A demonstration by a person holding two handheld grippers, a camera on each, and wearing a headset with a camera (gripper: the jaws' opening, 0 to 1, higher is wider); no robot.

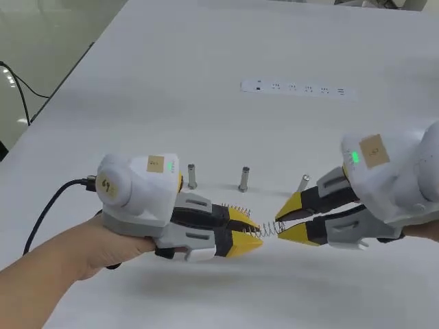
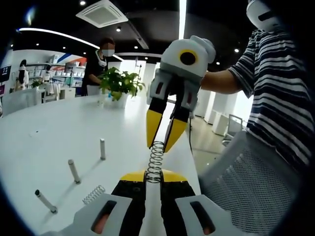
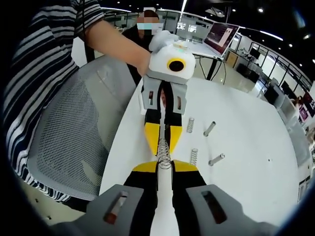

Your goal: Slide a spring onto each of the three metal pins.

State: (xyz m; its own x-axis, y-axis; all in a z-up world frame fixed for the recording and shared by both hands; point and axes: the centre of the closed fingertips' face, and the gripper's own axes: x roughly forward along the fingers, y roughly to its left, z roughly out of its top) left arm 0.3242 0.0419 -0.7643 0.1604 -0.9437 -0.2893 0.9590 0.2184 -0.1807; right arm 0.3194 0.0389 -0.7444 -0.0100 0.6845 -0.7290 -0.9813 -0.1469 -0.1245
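A short coil spring [image 1: 269, 229] is stretched between my two grippers just above the white table. My left gripper [image 1: 252, 238] is shut on its left end and my right gripper [image 1: 280, 226] on its right end. The left gripper view has the spring [image 2: 155, 160] rising from my own jaws into the right gripper's yellow fingertips [image 2: 171, 140]. In the right gripper view the spring [image 3: 163, 151] runs to the left gripper's fingertips [image 3: 151, 137]. Three upright metal pins [image 1: 192, 176] [image 1: 243, 179] [image 1: 303, 182] stand in a row just behind. A loose spring [image 1: 236, 209] lies near the left gripper.
A white power strip [image 1: 298, 88] lies farther back on the table. A black cable [image 1: 48, 209] trails from the left gripper. Two loose springs [image 3: 190, 125] [image 3: 194, 156] lie by the pins [image 3: 209, 129]. A grey mesh chair [image 3: 74, 132] stands at the table's near edge.
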